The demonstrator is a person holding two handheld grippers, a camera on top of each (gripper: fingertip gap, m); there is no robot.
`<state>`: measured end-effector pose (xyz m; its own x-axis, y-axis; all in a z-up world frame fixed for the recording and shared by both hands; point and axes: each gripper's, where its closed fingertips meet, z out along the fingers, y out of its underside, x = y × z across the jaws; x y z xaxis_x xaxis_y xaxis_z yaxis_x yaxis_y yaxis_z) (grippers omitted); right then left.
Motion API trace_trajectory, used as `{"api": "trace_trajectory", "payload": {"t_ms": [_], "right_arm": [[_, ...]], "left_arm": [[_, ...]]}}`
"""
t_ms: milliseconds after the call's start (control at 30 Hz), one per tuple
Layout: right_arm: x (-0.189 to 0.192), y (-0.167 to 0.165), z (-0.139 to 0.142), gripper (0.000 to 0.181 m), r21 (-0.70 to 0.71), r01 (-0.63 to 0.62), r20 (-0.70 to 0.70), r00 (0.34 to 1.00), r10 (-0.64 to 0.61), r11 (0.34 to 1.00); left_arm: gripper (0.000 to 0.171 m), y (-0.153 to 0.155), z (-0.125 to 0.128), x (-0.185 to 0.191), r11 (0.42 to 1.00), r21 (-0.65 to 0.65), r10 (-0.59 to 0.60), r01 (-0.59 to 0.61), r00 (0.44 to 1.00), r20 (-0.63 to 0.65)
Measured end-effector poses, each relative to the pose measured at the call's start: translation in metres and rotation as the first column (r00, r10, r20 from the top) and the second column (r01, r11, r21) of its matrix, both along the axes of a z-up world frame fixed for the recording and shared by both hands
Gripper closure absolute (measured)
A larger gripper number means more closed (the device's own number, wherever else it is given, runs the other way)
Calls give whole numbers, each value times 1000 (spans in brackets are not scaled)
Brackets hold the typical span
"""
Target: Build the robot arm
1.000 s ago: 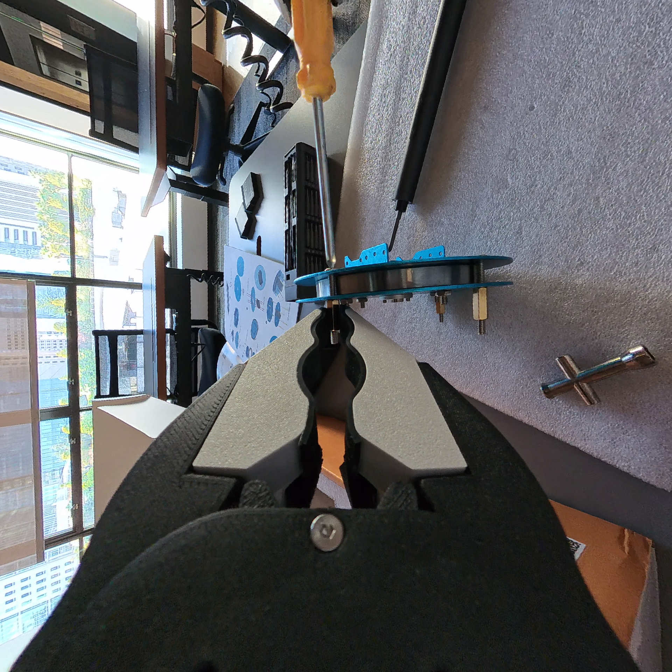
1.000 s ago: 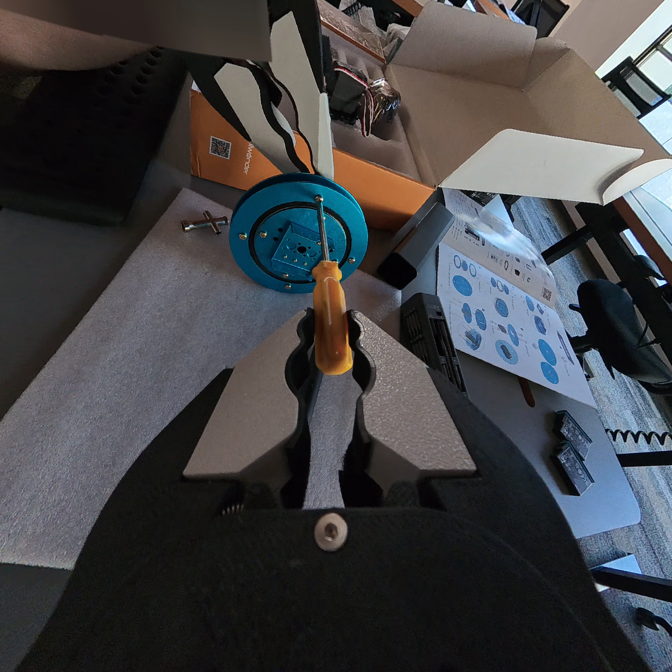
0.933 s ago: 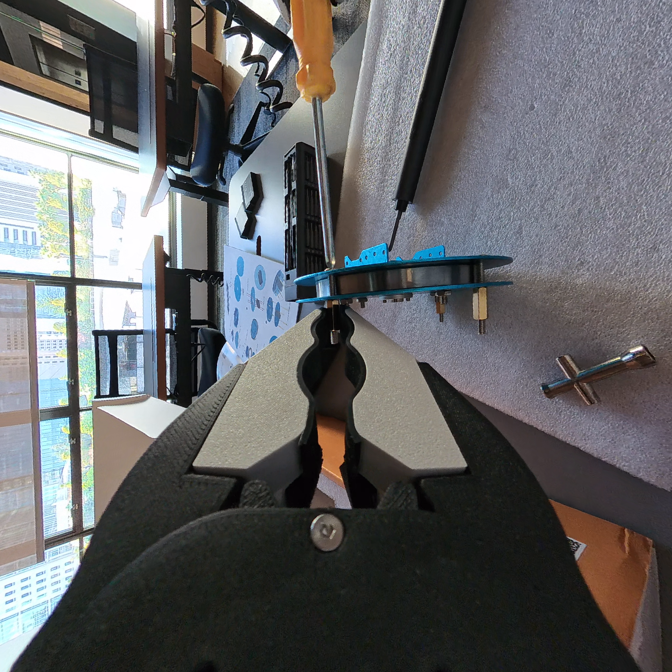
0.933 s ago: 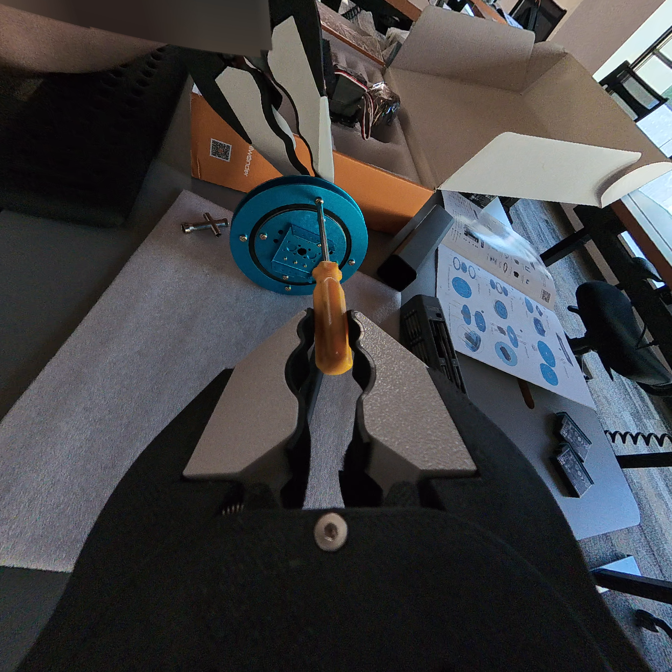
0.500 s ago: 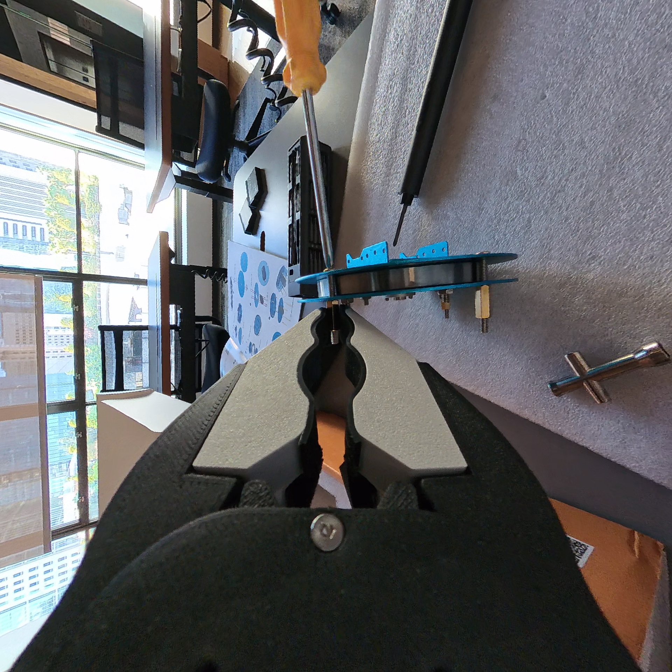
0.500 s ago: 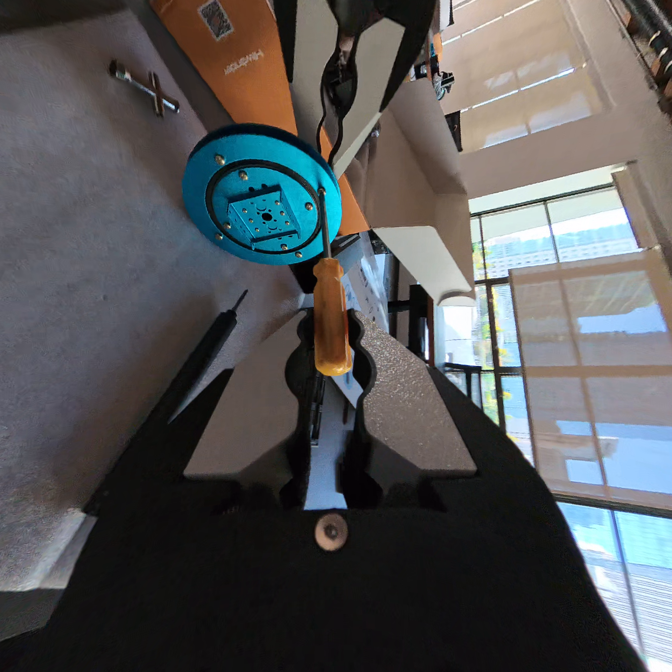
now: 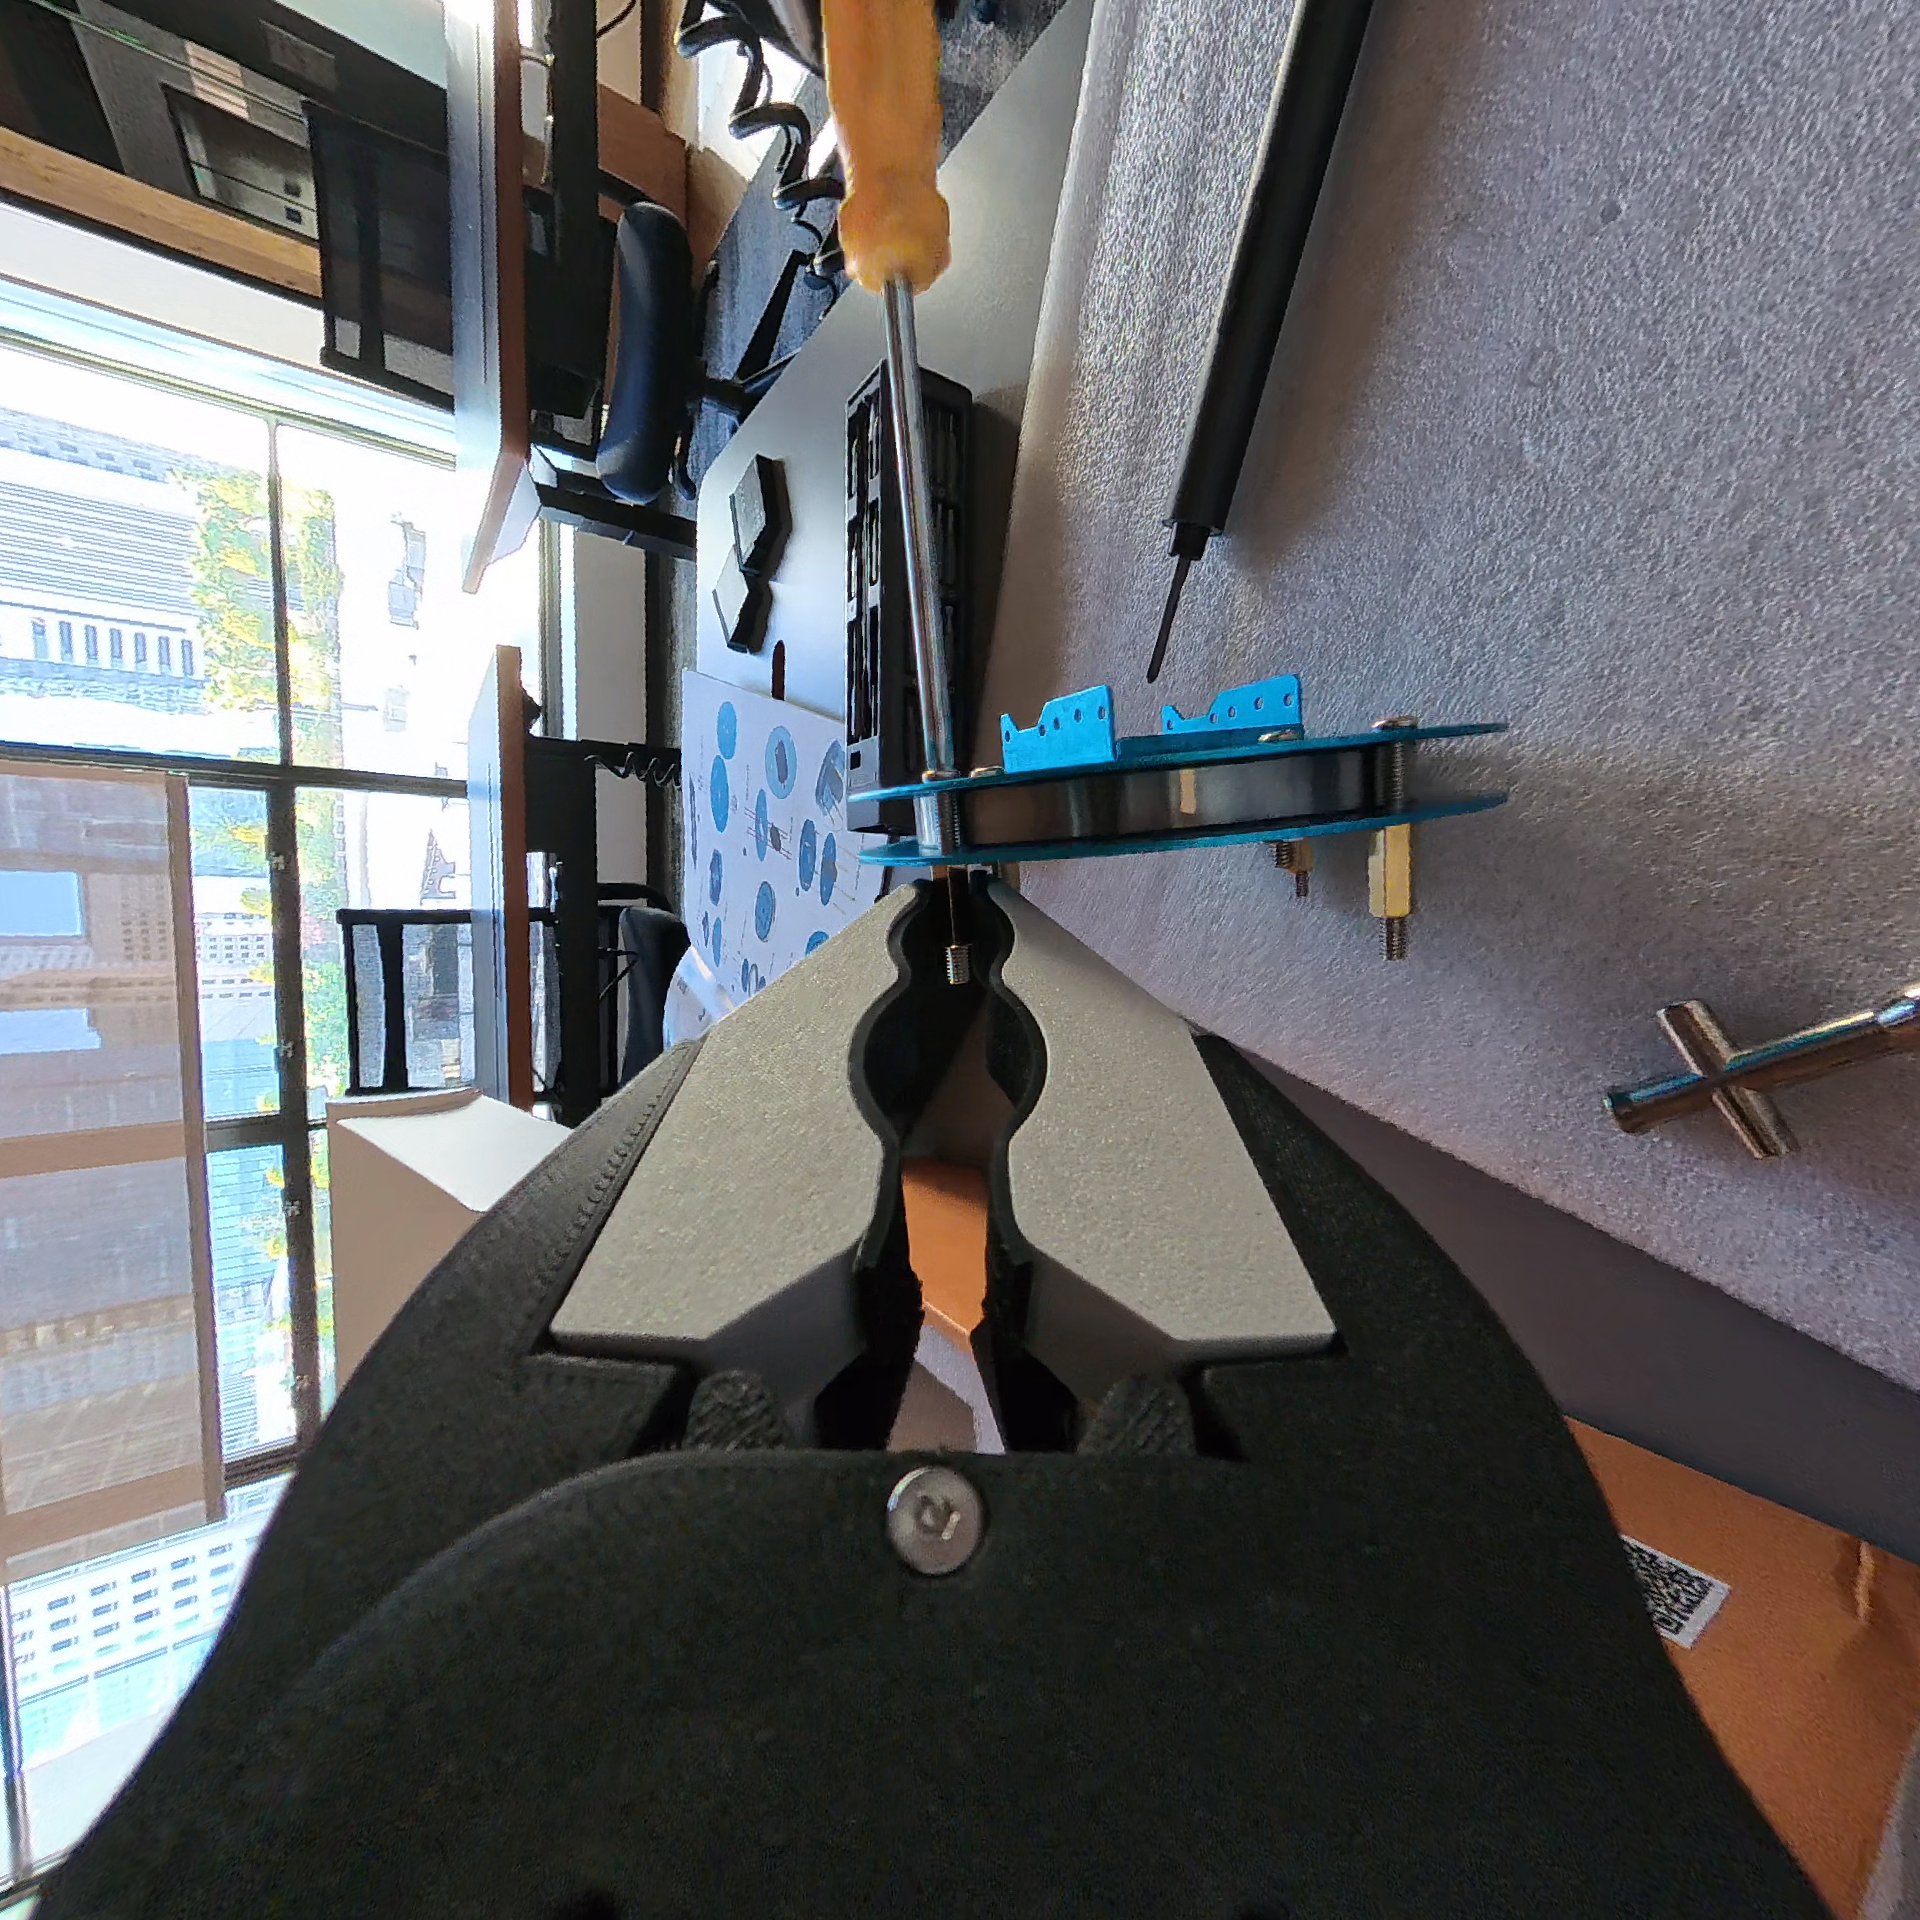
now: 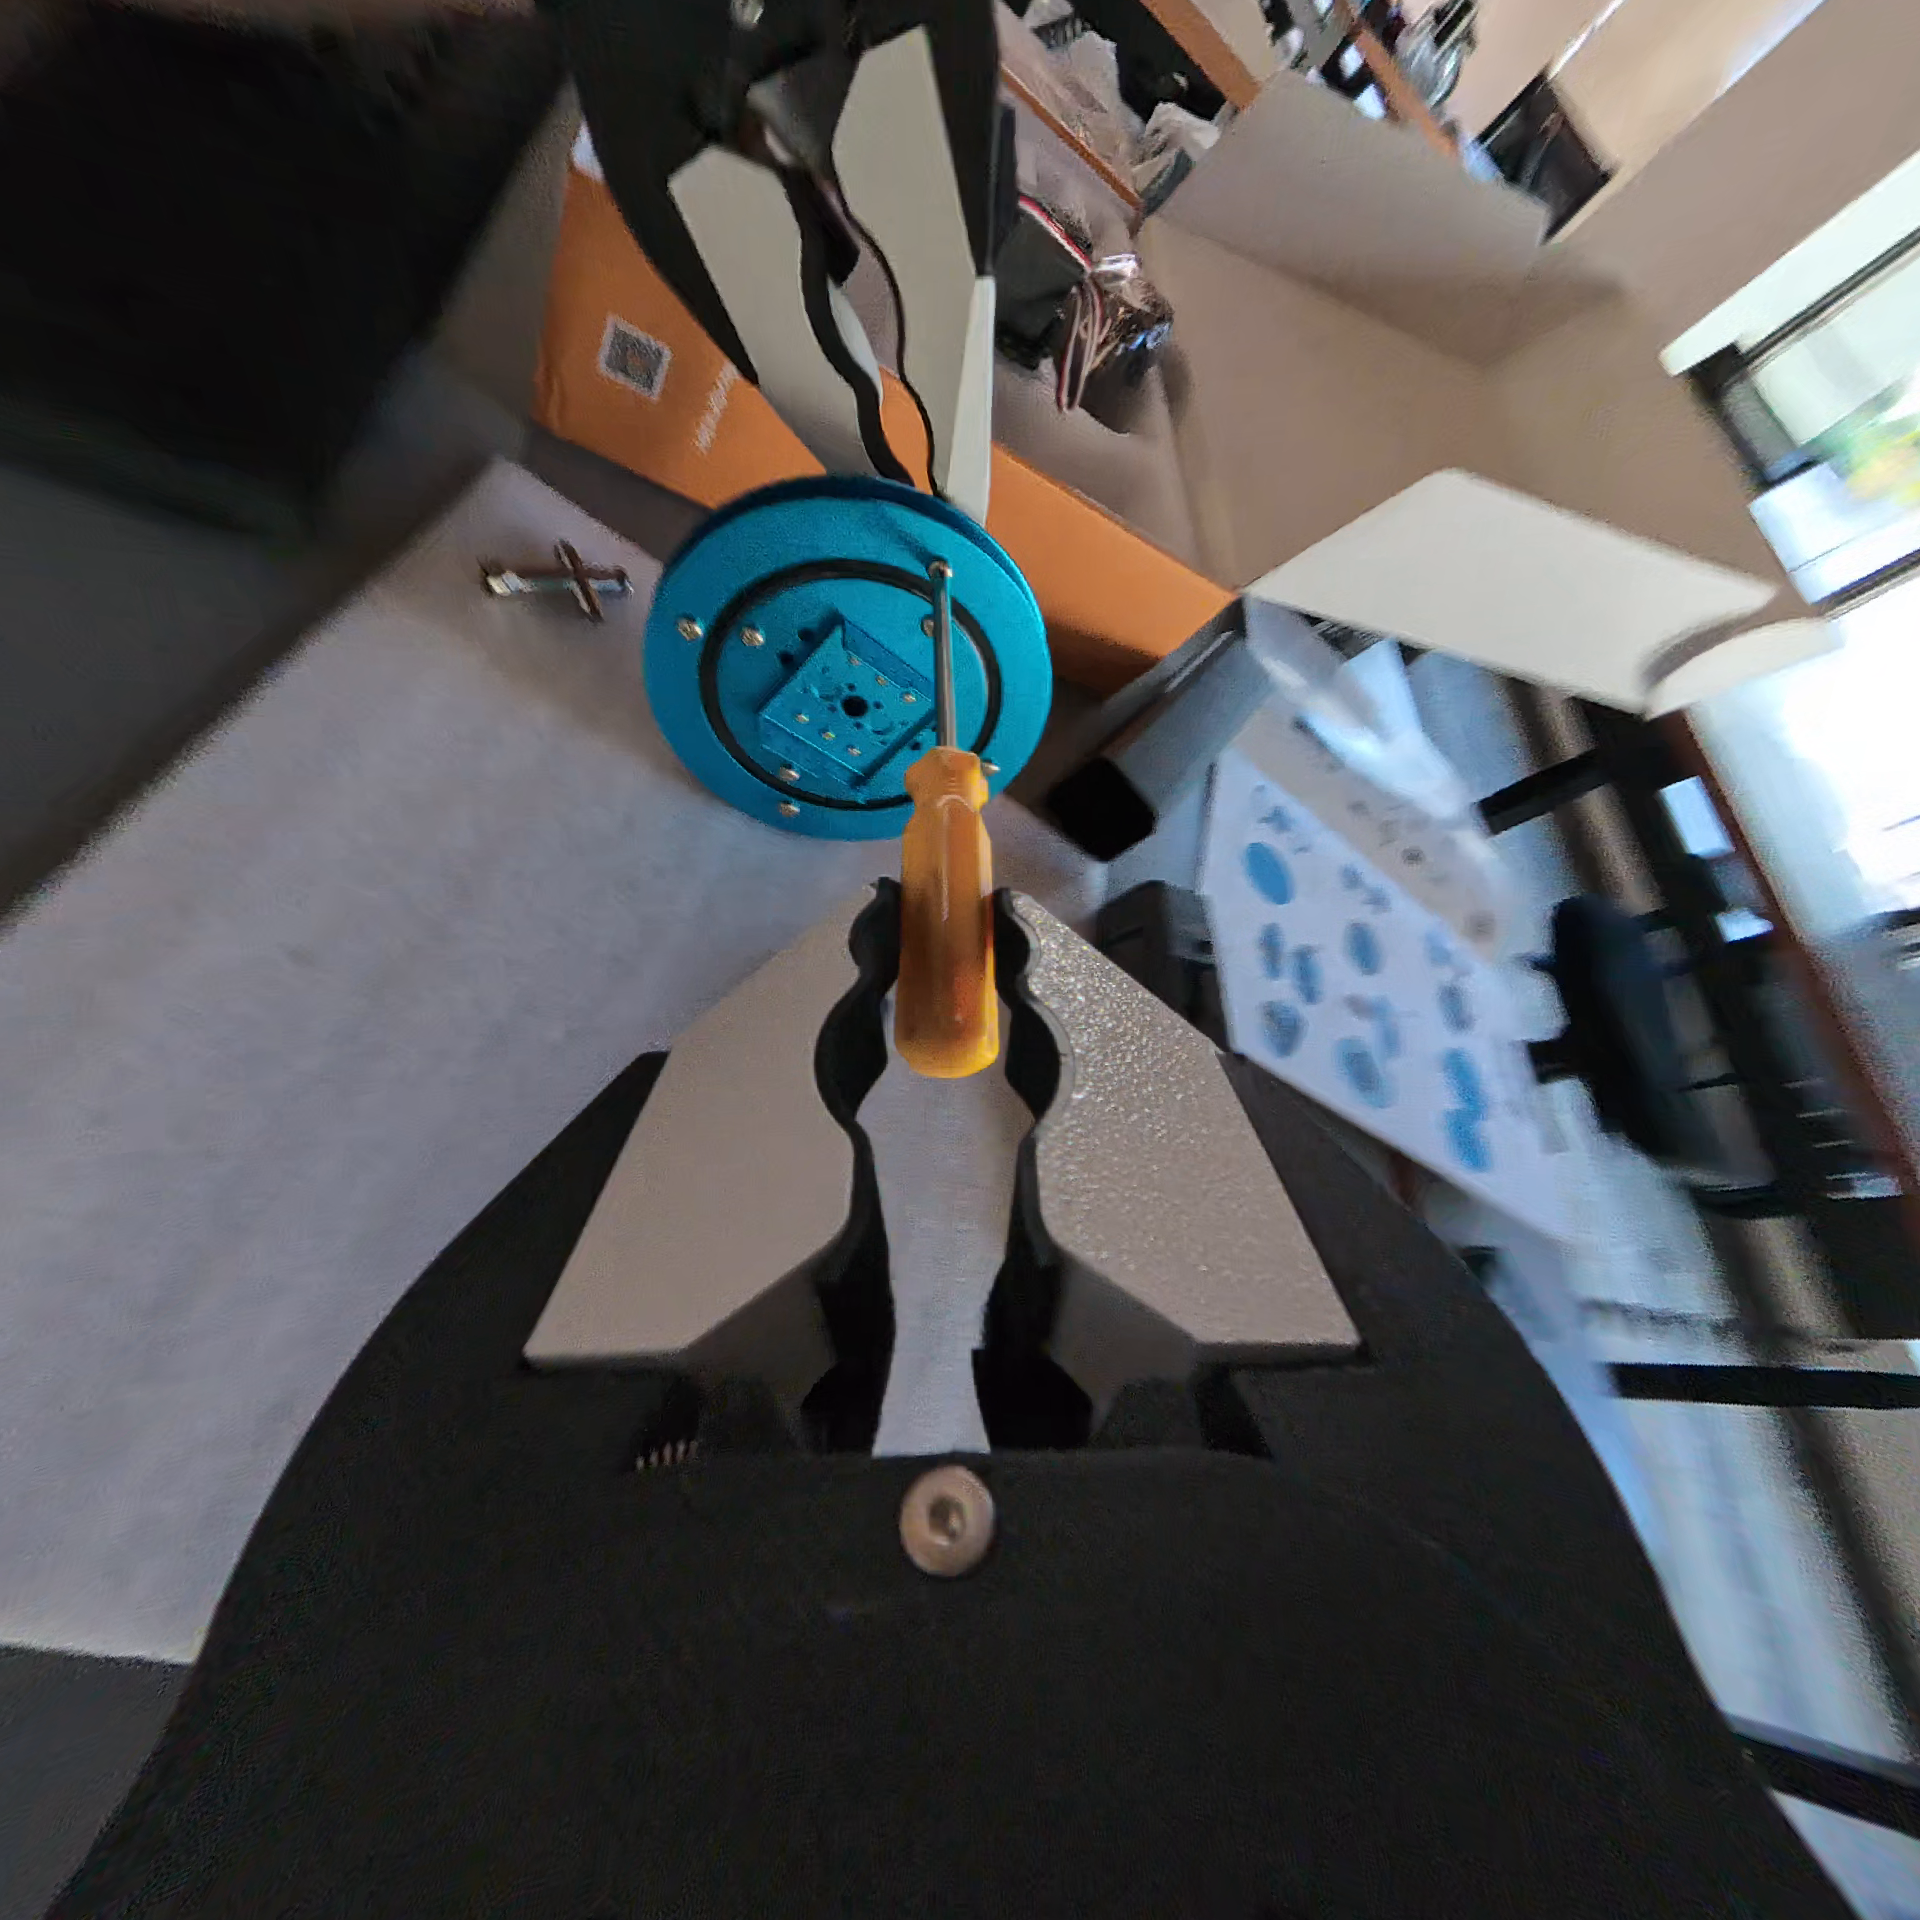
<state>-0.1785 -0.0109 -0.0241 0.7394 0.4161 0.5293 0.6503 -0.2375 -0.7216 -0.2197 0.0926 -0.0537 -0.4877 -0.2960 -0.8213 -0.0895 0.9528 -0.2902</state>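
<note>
Grey left gripper (image 7: 951, 899) jaws are pinching a small brass post under the rim of the blue disc assembly (image 7: 1174, 790) standing on the foam mat (image 7: 1558, 416), while the right gripper (image 8: 943, 914) jaws are clamping an orange-handled screwdriver (image 8: 945, 935), its tip touching a rim screw.

The blue disc assembly (image 8: 847, 665) looks like anodised metal with a satin sheen, fastened by small bright metal screws and brass-coloured standoffs (image 7: 1390, 871). The screwdriver (image 8: 943, 935) has a glossy, translucent amber plastic handle and a polished steel shaft. The gripper fingers (image 7: 769, 1132) are grey with a fine grainy matt texture, set in ribbed black plastic. The grey mat (image 7: 1610, 416) is rough, felt-like foam. The cross wrench (image 7: 1756, 1070) is shiny plated metal. The orange box (image 8: 727, 426) is matt cardboard.
</note>
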Motion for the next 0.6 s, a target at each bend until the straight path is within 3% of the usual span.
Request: {"api": "trace_trajectory", "payload": {"t_ms": [133,233,333,400,500,600], "right_arm": [[0,-2,5,166,-109,12,-278,960,-42,994],[0,-5,10,166,-160,18,-379,922,-78,987],[0,-6,5,166,-275,22,-531,830,-171,961],[2,-7,0,166,-353,1,-649,720,-245,936],[2,-8,-5,166,-434,-77,-819,449,-358,897],[1,-11,-12,165,-467,-146,-875,218,-432,872]], "left_arm": [[169,-2,1,0,1000,2,-10,10,1000,12],[169,-6,2,0,1000,5,-25,25,999,30],[169,-6,2,1,1000,24,-20,19,999,44],[169,-6,2,1,1000,23,-19,18,999,48],[168,-7,3,2,998,53,-20,16,997,72],[168,-7,3,2,998,53,-23,18,997,80]]}}
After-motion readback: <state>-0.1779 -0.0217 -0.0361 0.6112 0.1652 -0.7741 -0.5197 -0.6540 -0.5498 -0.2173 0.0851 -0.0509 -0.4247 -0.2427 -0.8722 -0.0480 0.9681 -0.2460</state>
